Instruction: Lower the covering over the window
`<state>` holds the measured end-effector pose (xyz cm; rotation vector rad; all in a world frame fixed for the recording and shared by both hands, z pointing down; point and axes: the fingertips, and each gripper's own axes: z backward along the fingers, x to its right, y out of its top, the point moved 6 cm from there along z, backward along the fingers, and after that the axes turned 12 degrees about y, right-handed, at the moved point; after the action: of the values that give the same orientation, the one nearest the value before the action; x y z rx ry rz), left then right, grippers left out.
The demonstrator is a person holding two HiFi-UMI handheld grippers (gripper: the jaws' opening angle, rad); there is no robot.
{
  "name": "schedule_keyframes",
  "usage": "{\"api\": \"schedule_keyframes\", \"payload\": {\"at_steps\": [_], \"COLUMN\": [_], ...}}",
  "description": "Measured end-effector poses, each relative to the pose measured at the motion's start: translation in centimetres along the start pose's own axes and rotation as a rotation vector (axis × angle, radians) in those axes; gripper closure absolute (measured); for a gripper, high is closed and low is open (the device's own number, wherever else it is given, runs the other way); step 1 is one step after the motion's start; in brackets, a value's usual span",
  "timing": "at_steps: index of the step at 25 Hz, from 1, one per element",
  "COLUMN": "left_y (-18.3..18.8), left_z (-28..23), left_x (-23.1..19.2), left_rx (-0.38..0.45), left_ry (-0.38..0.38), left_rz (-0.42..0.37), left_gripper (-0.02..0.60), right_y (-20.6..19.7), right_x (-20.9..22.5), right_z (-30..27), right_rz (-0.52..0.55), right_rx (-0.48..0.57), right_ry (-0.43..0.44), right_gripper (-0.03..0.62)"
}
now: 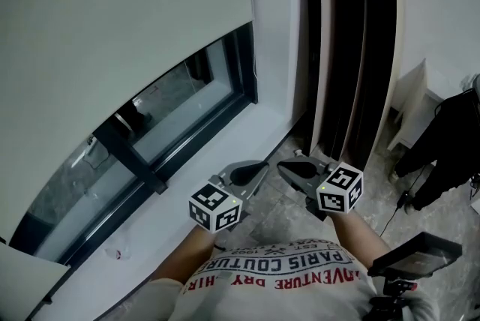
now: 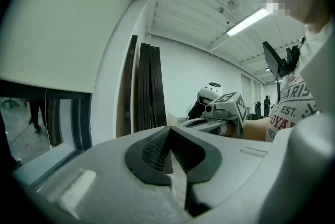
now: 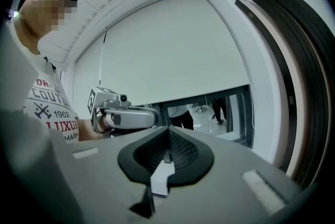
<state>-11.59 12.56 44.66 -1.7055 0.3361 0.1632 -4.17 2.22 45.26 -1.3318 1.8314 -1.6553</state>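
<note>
Left tongs (image 1: 259, 169) and right tongs (image 1: 286, 169) closed — blind (image 1: 112, 12) partly down.

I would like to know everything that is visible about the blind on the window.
The blind is a plain, pale grey-white sheet, smooth and flat, apparently fabric. It hangs straight and covers most of the window. Its straight bottom edge ends above a low strip of bare glass. A thin cord hangs in front of it near one side. The left gripper and the right gripper are held away from it, and nothing seen touches it.
</note>
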Motion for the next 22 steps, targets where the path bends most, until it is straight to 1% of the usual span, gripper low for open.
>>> {"api": "schedule_keyframes", "payload": {"at_steps": [8, 13, 22], "left_y": [-0.1, -0.2, -1.1], "left_z": [-0.2, -0.5, -1.0], "left_x": [-0.3, -0.2, 0.2], "left_rx": [-0.003, -0.001, -0.024], "left_ry": [0.0, -0.007, -0.023], "left_rz": [0.004, 0.011, 0.021], "left_gripper": [0.58, 0.578, 0.578], "right_y": [-0.2, -0.3, -0.9], "right_x": [0.2, 0.4, 0.4], "right_z": [-0.3, 0.3, 0.7], "right_rz": [-0.006, -0.015, -0.029], "right_rx": [0.005, 0.011, 0.003], "right_ry": [0.0, -0.014, -0.022], "right_gripper": [0.589, 0.589, 0.589]}}
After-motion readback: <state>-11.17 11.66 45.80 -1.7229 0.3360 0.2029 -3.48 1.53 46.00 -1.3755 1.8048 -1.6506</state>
